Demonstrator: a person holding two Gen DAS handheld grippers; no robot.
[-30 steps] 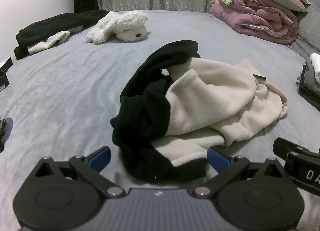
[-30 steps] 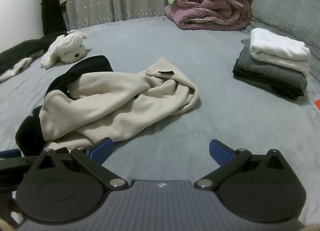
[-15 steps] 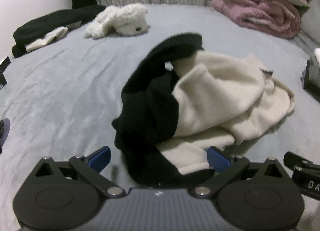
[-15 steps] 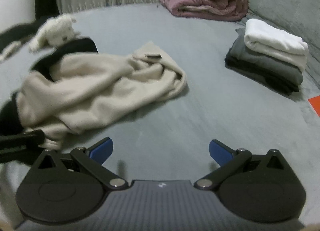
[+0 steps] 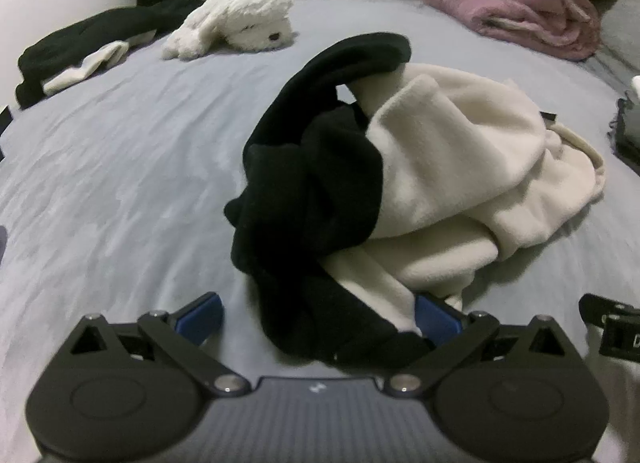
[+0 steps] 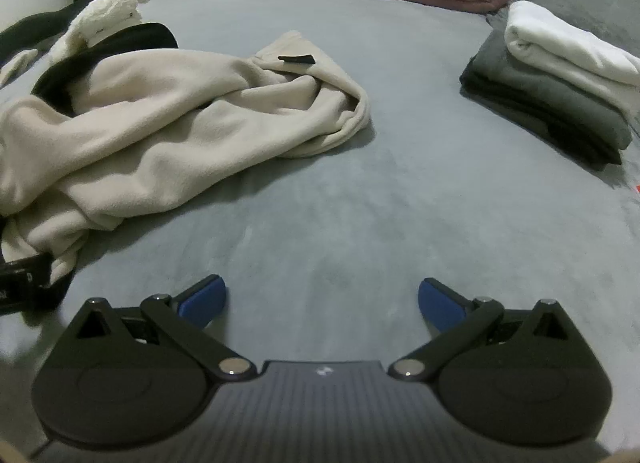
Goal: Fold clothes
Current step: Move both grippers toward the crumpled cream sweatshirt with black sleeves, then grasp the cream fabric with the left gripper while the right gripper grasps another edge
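One garment is plainly unfolded in my left view: the cream and black fleece (image 5: 420,183) lies crumpled in a heap on the bed (image 5: 120,183), its black part twisted up into a loop. My left fingers (image 5: 318,317) are spread apart, with the near black edge of the fleece lying between them; nothing is pinched. Far back lies a second loose bundle, black and cream clothes (image 5: 80,51), beside a white plush toy (image 5: 240,21). A pink quilt (image 5: 520,11) sits at the head of the bed. The black bar at the right edge seems to belong to my other tool, but it is cut off.

In my right view, the right fingers (image 6: 322,301) are also spread apart, over bare bed with nothing between them. The fleece sprawls to their left, a small black tag showing on top. To the right stands a neat stack of folded clothes (image 6: 560,87), white over grey over black, so I judge some of the job done, with this fleece and the far bundle left. Where its sleeves or hem run I cannot tell; the folds hide them.
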